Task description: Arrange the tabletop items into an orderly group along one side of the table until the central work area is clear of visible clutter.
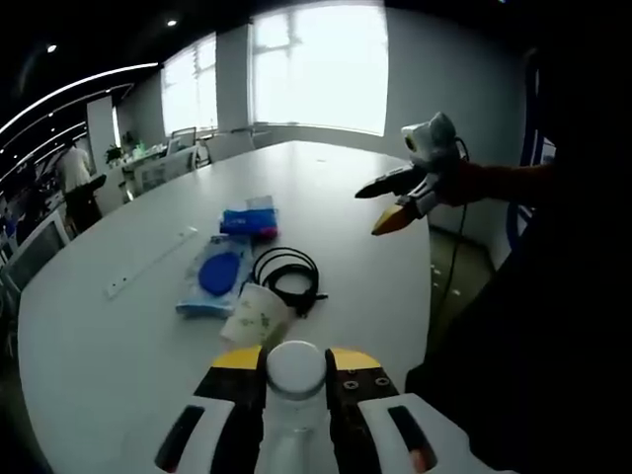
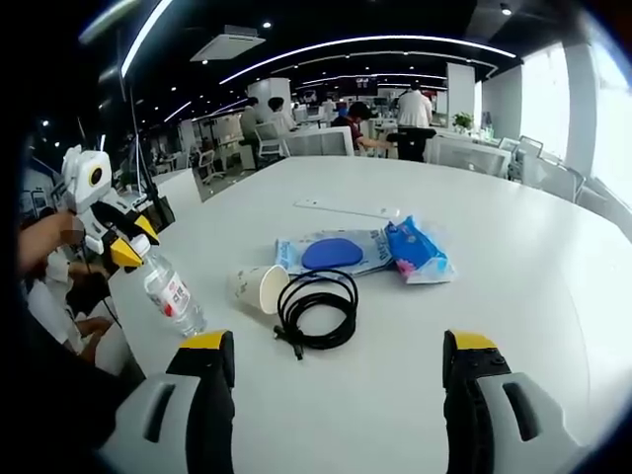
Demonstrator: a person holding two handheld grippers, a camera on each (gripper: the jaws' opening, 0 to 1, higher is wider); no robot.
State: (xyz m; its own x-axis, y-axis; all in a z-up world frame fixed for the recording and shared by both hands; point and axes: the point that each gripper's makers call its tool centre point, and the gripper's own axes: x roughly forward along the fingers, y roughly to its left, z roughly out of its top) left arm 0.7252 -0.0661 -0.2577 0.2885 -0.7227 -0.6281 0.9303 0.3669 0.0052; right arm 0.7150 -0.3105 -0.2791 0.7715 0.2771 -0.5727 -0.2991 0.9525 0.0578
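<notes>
Near the worktop (image 2: 513, 296) edge, the left gripper (image 1: 294, 380) pinches a water bottle (image 2: 170, 287); the right gripper (image 2: 336, 365) is spread, facing a lying paper cup (image 2: 259, 287), black cable (image 2: 318, 306) and blue packets (image 2: 415, 247).

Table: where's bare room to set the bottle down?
The bottle is in the left gripper. Bare table lies right of the blue packet, and beyond the white strip towards the far edge. Crowded mid-table: cup, cable, pouch and packet sit close together.
</notes>
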